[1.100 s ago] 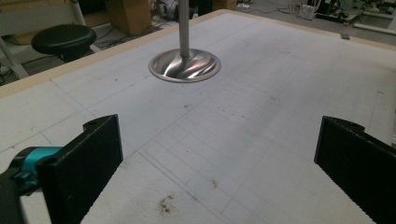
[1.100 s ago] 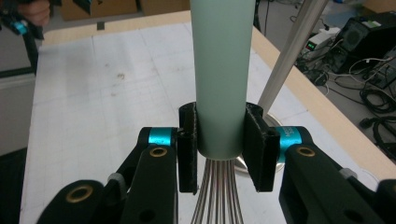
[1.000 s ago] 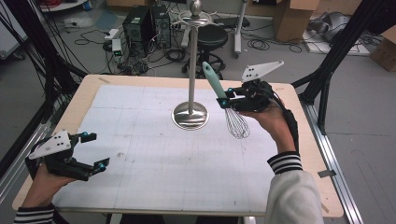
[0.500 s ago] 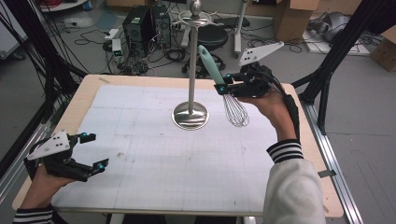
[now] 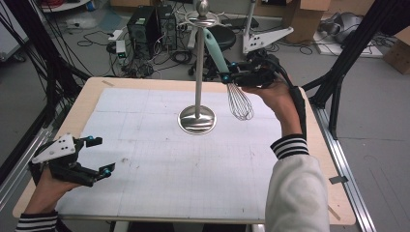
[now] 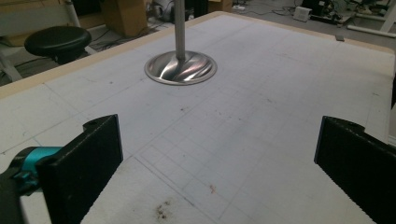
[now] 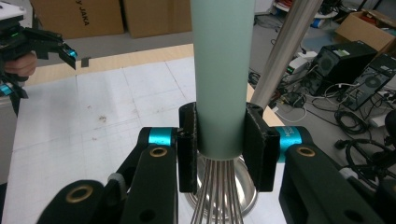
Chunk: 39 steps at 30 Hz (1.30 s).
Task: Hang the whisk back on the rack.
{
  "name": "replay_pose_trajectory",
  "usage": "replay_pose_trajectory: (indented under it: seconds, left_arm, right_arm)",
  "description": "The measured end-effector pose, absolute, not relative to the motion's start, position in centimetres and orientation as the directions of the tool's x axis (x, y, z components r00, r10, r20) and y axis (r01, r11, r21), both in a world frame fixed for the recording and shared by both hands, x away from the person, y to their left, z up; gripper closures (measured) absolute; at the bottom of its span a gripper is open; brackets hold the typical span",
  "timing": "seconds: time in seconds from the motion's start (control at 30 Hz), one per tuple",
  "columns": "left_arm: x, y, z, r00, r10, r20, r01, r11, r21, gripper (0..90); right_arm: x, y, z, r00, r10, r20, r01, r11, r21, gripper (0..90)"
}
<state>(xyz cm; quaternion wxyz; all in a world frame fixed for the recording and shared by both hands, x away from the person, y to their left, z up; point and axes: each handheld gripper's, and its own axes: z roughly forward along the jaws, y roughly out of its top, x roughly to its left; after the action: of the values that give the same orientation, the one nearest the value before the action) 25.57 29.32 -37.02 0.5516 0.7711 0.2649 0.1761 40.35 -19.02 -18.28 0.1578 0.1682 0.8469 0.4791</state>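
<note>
High view: right gripper [image 5: 226,77] clamped on whisk [image 5: 231,84] handle at 1 o'clock of stand [image 5: 197,118], left gripper [image 5: 96,155] jaws apart, idle; recommend keeping loop end aligned w/ hook [image 5: 199,20].

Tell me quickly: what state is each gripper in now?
Left gripper: open, holding nothing.
Right gripper: closed on the whisk by its handle.

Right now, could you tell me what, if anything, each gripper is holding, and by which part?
The right gripper clamps the whisk at the lower end of its pale green handle, just above the wires. The left gripper is open and holds nothing.
</note>
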Motion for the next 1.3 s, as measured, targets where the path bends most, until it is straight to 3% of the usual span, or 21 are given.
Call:
replay_pose_trajectory:
  seconds: [1.3]
  left_arm:
    - [25.6, 29.3, -37.1, 0.802, 0.597, -0.022, 0.214, -0.254, 0.943, 1.7]
  right_arm:
    - [44.1, -16.7, -20.2, -0.855, 0.513, -0.077, 0.206, 0.472, 0.857, 69.2]
